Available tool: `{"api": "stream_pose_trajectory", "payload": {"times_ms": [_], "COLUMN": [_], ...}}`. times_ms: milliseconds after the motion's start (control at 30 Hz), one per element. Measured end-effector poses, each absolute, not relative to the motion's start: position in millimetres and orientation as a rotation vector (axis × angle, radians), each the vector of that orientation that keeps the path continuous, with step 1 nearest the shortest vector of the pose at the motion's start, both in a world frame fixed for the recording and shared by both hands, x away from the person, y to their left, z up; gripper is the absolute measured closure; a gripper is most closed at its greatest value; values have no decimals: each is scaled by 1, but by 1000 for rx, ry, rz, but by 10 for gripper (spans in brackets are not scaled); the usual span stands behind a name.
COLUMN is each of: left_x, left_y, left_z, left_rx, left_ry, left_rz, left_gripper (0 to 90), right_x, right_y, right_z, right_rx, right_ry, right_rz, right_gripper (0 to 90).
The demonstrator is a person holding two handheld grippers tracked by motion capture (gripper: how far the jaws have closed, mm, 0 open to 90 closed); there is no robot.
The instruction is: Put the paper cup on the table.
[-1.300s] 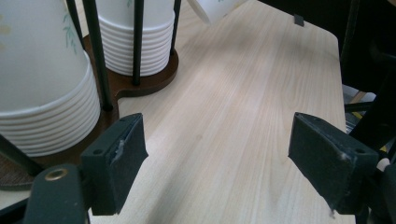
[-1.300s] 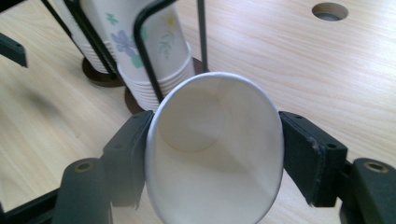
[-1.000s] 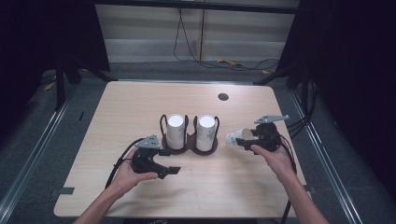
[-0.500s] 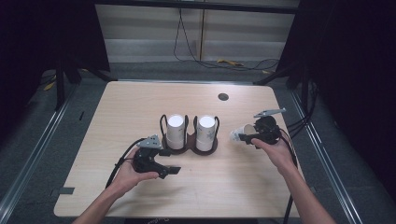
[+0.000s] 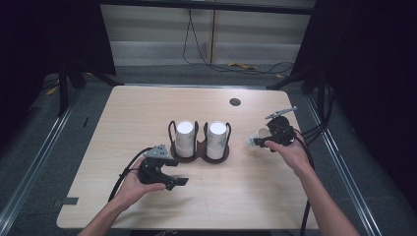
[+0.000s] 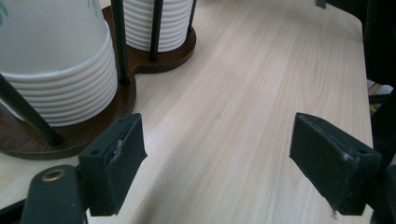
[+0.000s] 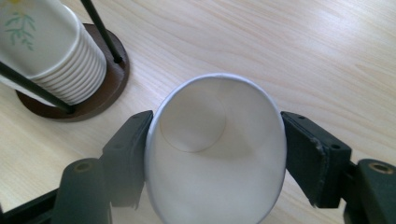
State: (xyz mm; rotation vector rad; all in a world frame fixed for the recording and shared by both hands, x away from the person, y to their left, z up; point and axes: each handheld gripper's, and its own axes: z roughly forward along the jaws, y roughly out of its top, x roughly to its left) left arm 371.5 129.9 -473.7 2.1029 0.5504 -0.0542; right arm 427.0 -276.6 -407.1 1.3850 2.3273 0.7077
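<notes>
A dark wooden holder (image 5: 199, 153) with thin black posts stands mid-table and carries two upside-down stacks of white paper cups (image 5: 185, 136) (image 5: 217, 138). To the right of the holder, my right gripper (image 5: 256, 143) is shut on a single white paper cup (image 5: 260, 135) lying on its side. In the right gripper view that cup (image 7: 210, 186) opens toward the camera, pressed slightly oval between the pads (image 7: 133, 144), and the jaws have just been opening a little around it. My left gripper (image 5: 176, 172) stands open with nothing between its fingers (image 6: 116, 158), just in front of the holder (image 6: 159, 60).
The pale wooden table (image 5: 295, 206) has a small round dark grommet (image 5: 235, 102) near its back edge. Black cables (image 5: 314, 132) trail from the right gripper off the table's right side. Metal rails run along the floor on both sides.
My right gripper has carried the single cup a little to the right, away from the holder. The left gripper has stayed where it was, still open.
</notes>
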Motion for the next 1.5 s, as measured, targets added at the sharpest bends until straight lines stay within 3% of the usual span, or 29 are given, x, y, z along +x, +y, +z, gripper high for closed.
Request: {"api": "stream_pose_trajectory", "payload": {"times_ms": [667,1500], "left_x": [366,368], "left_y": [138,139], "left_z": [-473,-476], "left_rx": [2105,2108], "left_ry": [560,567], "left_rz": [-36,-38], "left_gripper": [180,180], "right_x": [446,467], "right_y": [-267,-250], "right_z": [-410,-416], "right_rx": [1384,1377], "right_ry": [2380,2382], "right_rz": [475,471], "right_gripper": [283,237]}}
